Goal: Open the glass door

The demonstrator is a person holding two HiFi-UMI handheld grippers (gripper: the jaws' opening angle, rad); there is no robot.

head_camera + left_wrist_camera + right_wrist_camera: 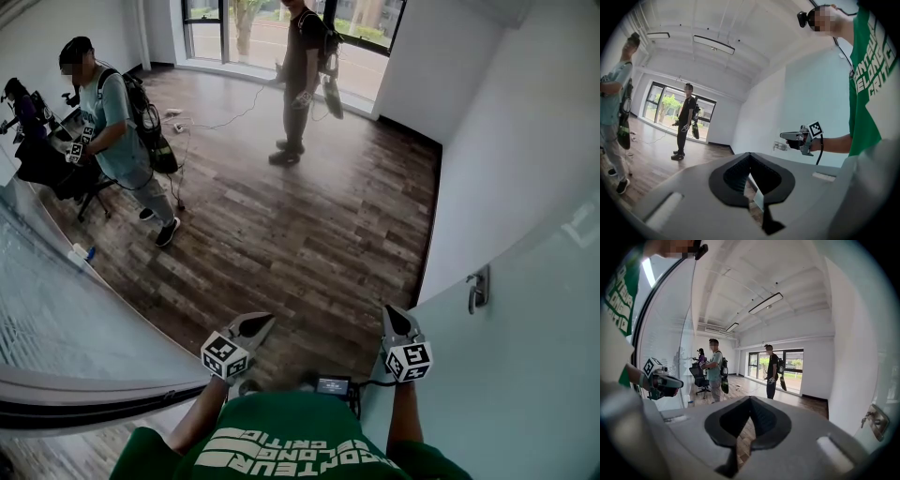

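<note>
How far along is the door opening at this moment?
The frosted glass door seems already swung to the right, with wooden floor showing ahead. Nothing is in hand: the left gripper and right gripper are shut, empty, and clear of its metal handle. Little looks left, though I cannot be sure.

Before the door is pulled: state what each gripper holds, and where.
Nothing is held: left gripper and right gripper are both shut, empty, clear of the door handle.

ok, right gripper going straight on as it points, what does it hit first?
Looks free: the right gripper aims out over the bare wood floor, with nothing close ahead. The door handle lies off to its right, out of line. Farther depth is unclear.
</note>
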